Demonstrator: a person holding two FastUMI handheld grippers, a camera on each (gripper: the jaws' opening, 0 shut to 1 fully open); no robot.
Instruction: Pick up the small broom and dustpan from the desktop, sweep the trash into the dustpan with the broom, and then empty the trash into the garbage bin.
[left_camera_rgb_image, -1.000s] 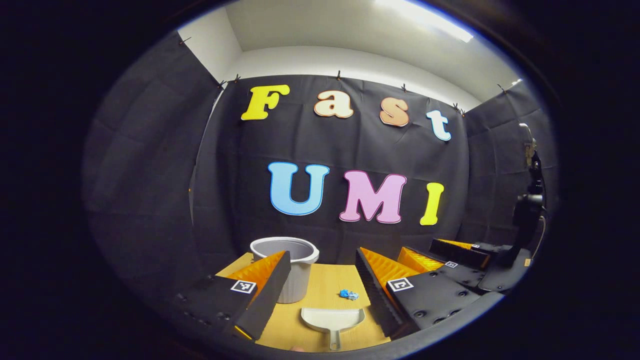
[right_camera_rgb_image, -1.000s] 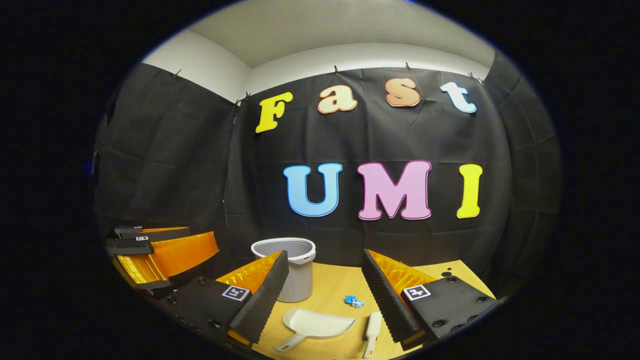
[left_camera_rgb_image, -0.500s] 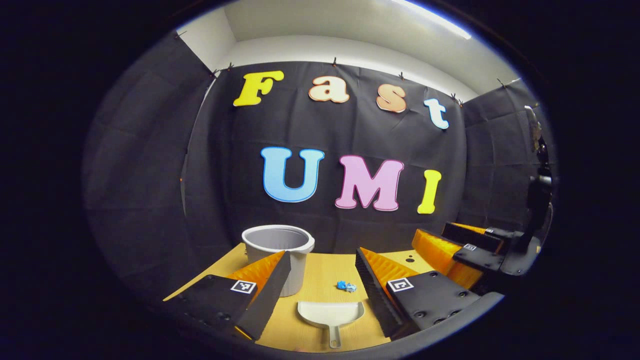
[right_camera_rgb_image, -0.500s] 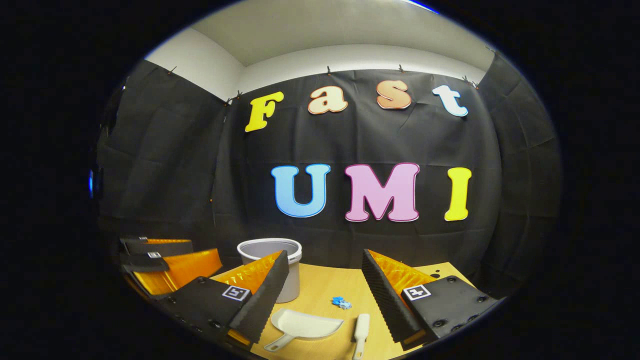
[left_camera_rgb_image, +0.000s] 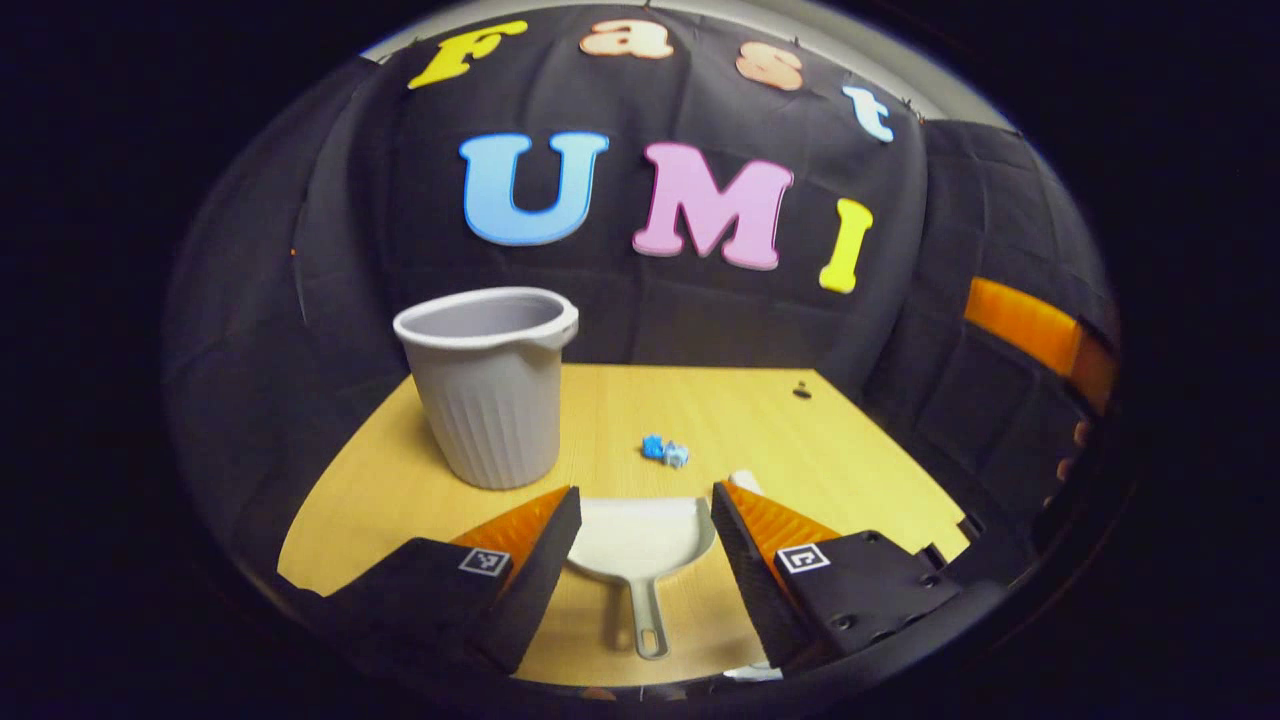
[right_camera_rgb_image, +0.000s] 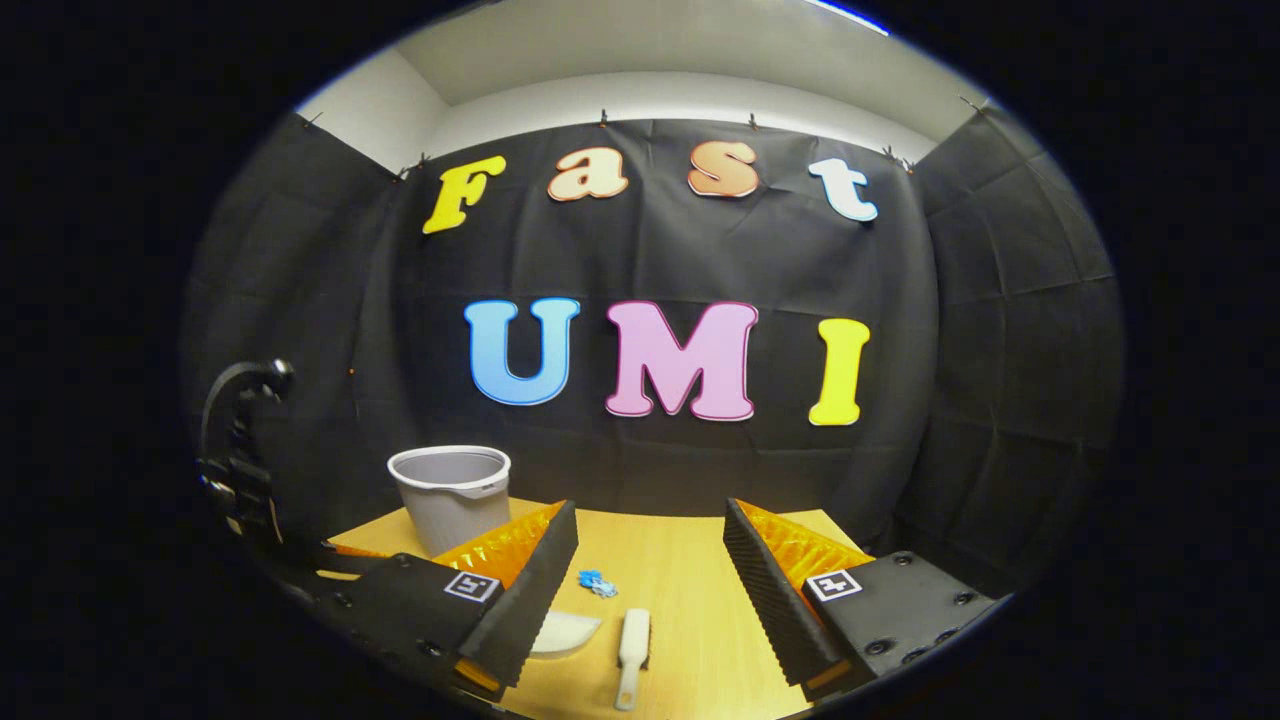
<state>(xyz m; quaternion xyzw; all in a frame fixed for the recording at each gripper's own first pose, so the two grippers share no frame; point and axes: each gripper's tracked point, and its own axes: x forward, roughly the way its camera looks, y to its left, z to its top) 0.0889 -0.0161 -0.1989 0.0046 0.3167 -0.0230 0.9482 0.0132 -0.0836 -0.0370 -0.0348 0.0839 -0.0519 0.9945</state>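
A white dustpan (left_camera_rgb_image: 640, 545) lies flat on the wooden desk (left_camera_rgb_image: 380, 480), its handle pointing toward me. My left gripper (left_camera_rgb_image: 640, 505) is open and hovers over the pan with a finger on each side of it, touching nothing. Small blue trash (left_camera_rgb_image: 665, 450) lies just beyond the pan. In the right gripper view a small white broom (right_camera_rgb_image: 632, 645) lies on the desk beside the dustpan (right_camera_rgb_image: 565, 632), with the blue trash (right_camera_rgb_image: 597, 583) farther off. My right gripper (right_camera_rgb_image: 650, 560) is open above the broom and holds nothing.
A grey ribbed garbage bin (left_camera_rgb_image: 490, 385) stands upright at the desk's back left, also the bin (right_camera_rgb_image: 450, 492) in the right gripper view. A dark small mark (left_camera_rgb_image: 802, 391) sits near the desk's far right. The other gripper (left_camera_rgb_image: 1040, 335) hangs at the right edge.
The left gripper has tilted down and moved in over the dustpan, which now lies between its fingers. The right gripper has shifted right, bringing the broom under its gap.
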